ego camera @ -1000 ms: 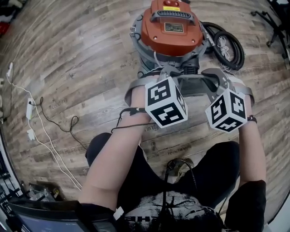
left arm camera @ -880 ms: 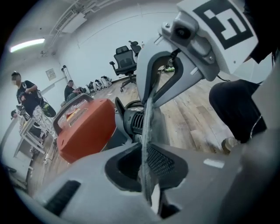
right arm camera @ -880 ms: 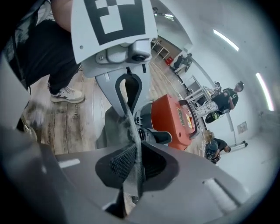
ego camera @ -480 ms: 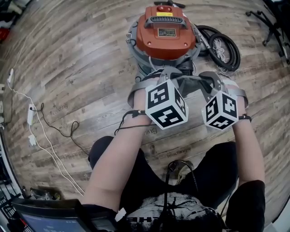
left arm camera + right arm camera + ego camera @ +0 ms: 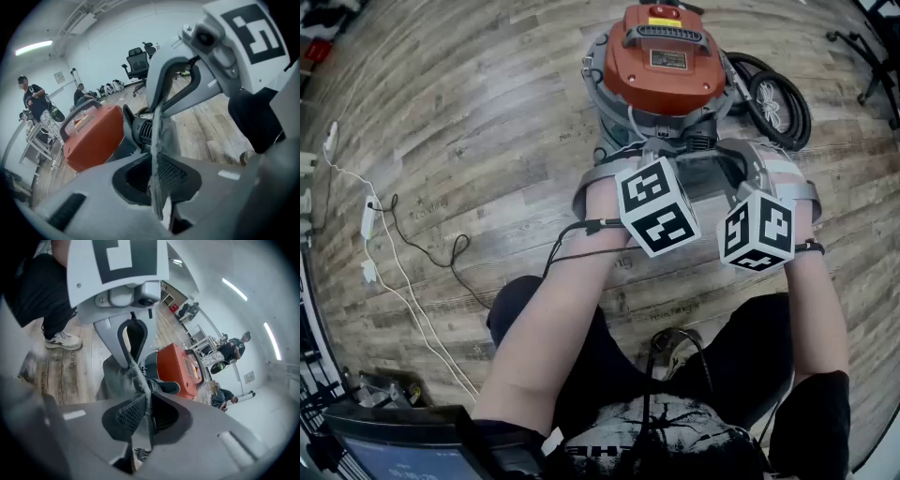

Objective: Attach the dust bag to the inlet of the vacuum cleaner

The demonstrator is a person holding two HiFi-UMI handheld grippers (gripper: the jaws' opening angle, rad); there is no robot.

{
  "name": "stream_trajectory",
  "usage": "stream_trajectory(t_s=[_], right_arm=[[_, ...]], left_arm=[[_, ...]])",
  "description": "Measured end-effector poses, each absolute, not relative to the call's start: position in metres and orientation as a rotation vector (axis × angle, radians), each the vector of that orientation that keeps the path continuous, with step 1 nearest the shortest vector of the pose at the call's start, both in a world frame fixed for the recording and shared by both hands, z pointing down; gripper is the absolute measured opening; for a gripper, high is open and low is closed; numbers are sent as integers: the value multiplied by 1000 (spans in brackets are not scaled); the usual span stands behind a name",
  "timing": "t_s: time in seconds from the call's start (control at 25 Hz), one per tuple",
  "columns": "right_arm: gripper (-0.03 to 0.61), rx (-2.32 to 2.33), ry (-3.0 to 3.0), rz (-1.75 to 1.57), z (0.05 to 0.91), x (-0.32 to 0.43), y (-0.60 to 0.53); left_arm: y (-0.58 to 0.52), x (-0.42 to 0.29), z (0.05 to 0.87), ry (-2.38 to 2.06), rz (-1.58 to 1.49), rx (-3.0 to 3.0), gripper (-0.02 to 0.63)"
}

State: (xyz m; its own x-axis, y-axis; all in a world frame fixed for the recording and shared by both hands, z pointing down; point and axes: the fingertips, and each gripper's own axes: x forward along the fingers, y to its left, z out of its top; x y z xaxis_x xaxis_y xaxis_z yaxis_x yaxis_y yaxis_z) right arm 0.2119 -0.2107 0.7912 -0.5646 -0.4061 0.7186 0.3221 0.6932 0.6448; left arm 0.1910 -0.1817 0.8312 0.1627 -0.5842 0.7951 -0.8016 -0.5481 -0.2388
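Observation:
The vacuum cleaner (image 5: pixel 666 61), an orange motor head on a grey drum, stands on the wooden floor in front of me. A grey dust bag (image 5: pixel 705 178) hangs between both grippers, just in front of the drum. In the left gripper view, my left gripper (image 5: pixel 157 173) is shut on a thin edge of the dust bag (image 5: pixel 157 136), with the vacuum's black inlet (image 5: pixel 140 132) right behind it. In the right gripper view, my right gripper (image 5: pixel 145 414) is shut on crumpled grey bag fabric (image 5: pixel 127 373), beside the orange head (image 5: pixel 180 363). The bag's opening is hidden.
A coiled black hose (image 5: pixel 776 101) lies right of the vacuum. White cables and a power strip (image 5: pixel 367 217) trail along the floor at left. A chair base (image 5: pixel 862 56) stands at the far right. People (image 5: pixel 33 101) stand in the background. My own legs fill the near floor.
Both grippers keep their hold on the bag and stay close to the drum. The right gripper has rolled a little. The head view has shifted slightly.

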Motion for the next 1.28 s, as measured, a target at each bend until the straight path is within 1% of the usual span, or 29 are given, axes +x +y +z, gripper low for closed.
stream_trajectory(t_s=[0.08, 0.2, 0.48, 0.6, 0.72, 0.96, 1.16, 1.28], right_arm=[[41, 39, -1917, -1010, 791, 205, -204], [41, 30, -1934, -1002, 791, 208, -205], [40, 111, -2065, -794, 806, 233, -224], [40, 157, -2093, -702, 814, 240, -232], [41, 178, -2096, -666, 820, 244, -235], [41, 176, -2074, -805, 802, 231, -232], [46, 129, -2037, -950, 790, 205, -218], [46, 125, -2042, -977, 791, 205, -218]], left_arm=[[-178, 188, 840, -1332, 1338, 2162, 35], [-182, 187, 837, -1346, 1245, 2154, 32], [-205, 199, 814, -1425, 1143, 2229, 46], [-212, 207, 795, -1451, 1053, 2306, 52], [-215, 213, 789, -1460, 1041, 2355, 52], [-206, 201, 809, -1440, 1192, 2268, 43], [-193, 190, 839, -1340, 1253, 2133, 37], [-196, 188, 841, -1350, 1227, 2126, 37]])
